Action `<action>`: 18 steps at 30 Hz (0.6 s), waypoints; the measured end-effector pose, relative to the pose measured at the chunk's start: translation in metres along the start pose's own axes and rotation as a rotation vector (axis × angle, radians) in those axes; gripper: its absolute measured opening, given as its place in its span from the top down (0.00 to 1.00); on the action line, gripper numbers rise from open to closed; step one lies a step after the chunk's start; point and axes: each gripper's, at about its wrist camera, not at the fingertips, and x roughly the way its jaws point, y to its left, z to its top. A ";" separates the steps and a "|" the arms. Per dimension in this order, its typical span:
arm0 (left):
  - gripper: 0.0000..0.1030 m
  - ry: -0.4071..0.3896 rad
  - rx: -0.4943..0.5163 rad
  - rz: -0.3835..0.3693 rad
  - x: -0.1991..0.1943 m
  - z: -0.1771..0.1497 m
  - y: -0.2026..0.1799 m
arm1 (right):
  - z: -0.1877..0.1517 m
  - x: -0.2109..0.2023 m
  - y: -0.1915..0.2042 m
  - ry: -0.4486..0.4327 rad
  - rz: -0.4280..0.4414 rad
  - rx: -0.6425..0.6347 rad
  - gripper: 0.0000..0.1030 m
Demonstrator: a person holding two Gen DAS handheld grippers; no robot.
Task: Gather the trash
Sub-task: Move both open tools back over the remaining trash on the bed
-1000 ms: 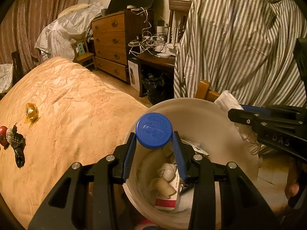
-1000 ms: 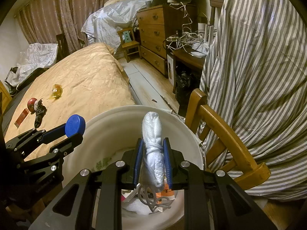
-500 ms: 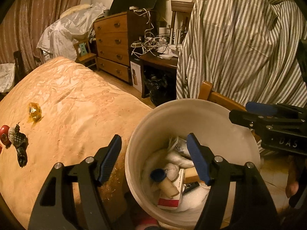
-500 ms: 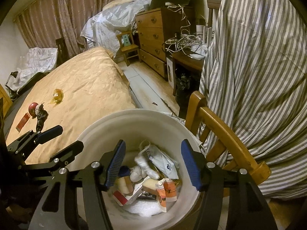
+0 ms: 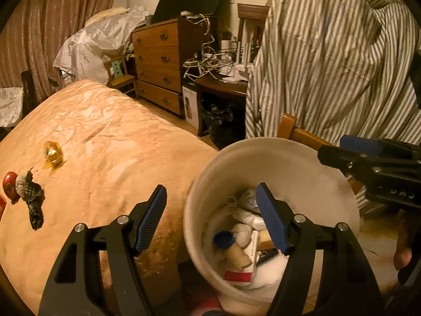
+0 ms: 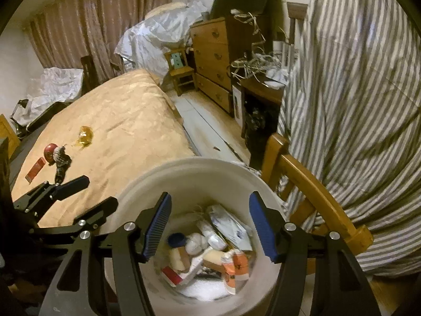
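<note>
Now we hold both grippers spread wide and empty above the white bucket (image 6: 184, 173): our left gripper (image 5: 211, 217) straddles its left rim, our right gripper (image 6: 210, 226) hangs over its mouth. Inside lie a blue cap (image 5: 223, 239), a white knotted bag (image 6: 208, 233) and other wrappers. Far left on the bed (image 5: 110, 142) rest an amber wrapper (image 5: 53, 155), a red ball (image 5: 10, 188) and a dark checked rag (image 5: 33, 202).

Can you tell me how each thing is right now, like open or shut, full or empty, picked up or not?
left gripper: open, empty.
right gripper: open, empty, above bucket.
white bucket: upright, partly filled with trash.
blue cap: lying in bucket.
yellow wrapper: on bed, not picked up.
red ball: on bed.
dresser drawers: shut.
</note>
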 end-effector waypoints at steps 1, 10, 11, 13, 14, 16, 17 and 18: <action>0.35 0.000 -0.007 0.006 -0.001 -0.001 0.005 | 0.002 -0.001 0.007 -0.009 0.011 -0.008 0.38; 0.35 0.002 -0.117 0.092 -0.020 -0.019 0.084 | 0.014 -0.008 0.093 -0.096 0.147 -0.099 0.27; 0.35 0.001 -0.135 0.106 -0.023 -0.021 0.097 | 0.015 -0.006 0.104 -0.099 0.168 -0.108 0.26; 0.35 -0.001 -0.167 0.133 -0.030 -0.026 0.121 | 0.016 -0.003 0.129 -0.098 0.209 -0.133 0.25; 0.35 -0.003 -0.191 0.159 -0.034 -0.031 0.140 | 0.017 -0.001 0.139 -0.094 0.225 -0.143 0.24; 0.35 0.007 -0.231 0.197 -0.038 -0.039 0.171 | 0.016 0.003 0.162 -0.088 0.260 -0.169 0.24; 0.35 0.011 -0.246 0.212 -0.040 -0.042 0.183 | 0.015 0.006 0.174 -0.082 0.276 -0.186 0.24; 0.35 0.018 -0.269 0.235 -0.043 -0.047 0.200 | 0.014 0.010 0.185 -0.074 0.291 -0.199 0.24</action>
